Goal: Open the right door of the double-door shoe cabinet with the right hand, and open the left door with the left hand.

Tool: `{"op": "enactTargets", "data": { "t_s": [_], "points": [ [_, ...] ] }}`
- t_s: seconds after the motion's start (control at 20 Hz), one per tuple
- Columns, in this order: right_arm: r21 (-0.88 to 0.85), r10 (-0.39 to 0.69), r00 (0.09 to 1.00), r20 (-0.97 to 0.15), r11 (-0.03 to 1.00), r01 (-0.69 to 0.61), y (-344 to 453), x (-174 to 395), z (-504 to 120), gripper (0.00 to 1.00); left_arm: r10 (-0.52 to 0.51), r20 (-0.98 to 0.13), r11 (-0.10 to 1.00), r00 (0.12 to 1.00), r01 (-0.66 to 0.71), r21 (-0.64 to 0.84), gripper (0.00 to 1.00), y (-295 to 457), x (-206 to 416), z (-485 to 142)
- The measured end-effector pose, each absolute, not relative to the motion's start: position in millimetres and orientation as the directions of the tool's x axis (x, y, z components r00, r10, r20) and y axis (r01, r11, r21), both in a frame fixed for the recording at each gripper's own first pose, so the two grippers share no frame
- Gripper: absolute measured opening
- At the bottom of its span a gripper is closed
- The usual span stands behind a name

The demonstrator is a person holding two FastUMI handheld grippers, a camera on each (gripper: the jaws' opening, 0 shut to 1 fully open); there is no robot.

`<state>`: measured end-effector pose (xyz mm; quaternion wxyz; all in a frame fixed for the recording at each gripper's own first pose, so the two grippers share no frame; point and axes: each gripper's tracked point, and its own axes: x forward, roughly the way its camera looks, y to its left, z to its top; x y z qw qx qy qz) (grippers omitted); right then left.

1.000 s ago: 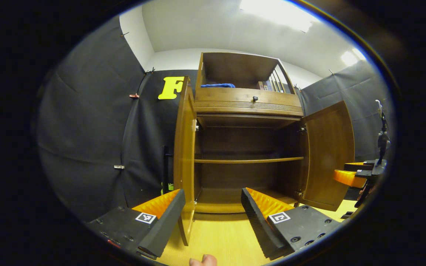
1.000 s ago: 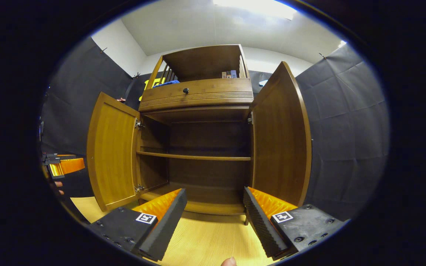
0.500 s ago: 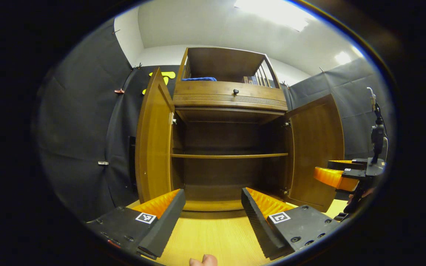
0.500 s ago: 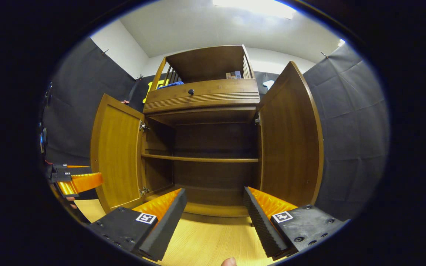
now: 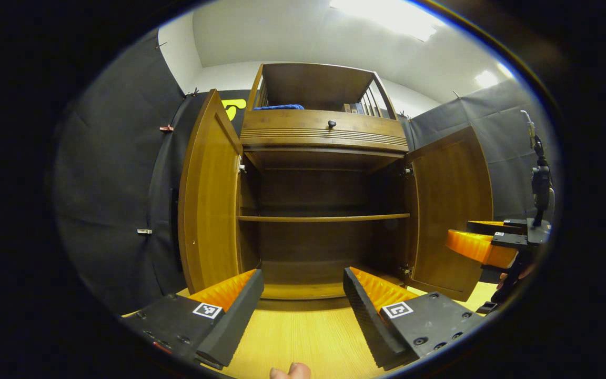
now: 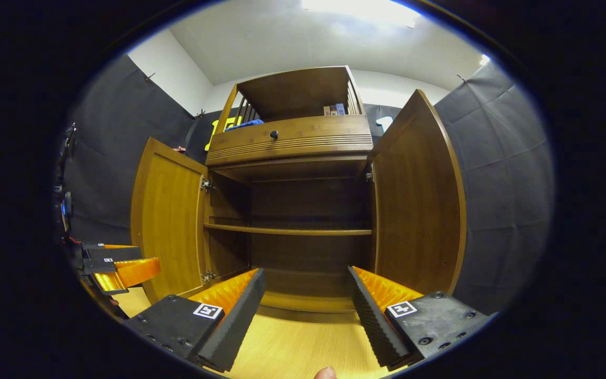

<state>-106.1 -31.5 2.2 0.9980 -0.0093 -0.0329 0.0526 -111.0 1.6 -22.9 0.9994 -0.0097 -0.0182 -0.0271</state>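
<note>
Both doors open, L gripper point(image 5: 303, 302) & R gripper point(image 6: 305, 305) fingers wide, holding nothing, blue cloth point(image 5: 279, 107) up top

Black cloth walls point(image 5: 108, 173) rise from a pale wood floor point(image 5: 303, 337) under a white, brightly lit ceiling point(image 6: 292, 37).

Blue cloth point(image 5: 280, 107) lies in the open top shelf, abt 12 o'clock in left gripper view; same cloth at 11 o'clock in right gripper view. Books point(image 5: 354, 108) stand upright just right of it, by the rail slats point(image 5: 374, 101). Small dark drawer knob point(image 5: 331, 124) below. Light wood floor point(image 5: 303, 337) at 6. Ceiling light point(image 5: 387, 16) at 12–1.
</note>
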Motion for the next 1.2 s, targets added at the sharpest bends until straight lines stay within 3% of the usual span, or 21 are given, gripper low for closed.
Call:
{"op": "enactTargets", "data": {
  "t_s": [1.2],
  "points": [
    [-0.009,0.064,0.996,0.062,0.998,-0.064,-42,-95,-6,0.97,-0.029,0.038,0.999,0.999,0.030,-0.015,0.95,-2,-92,-34]
  ]
}}
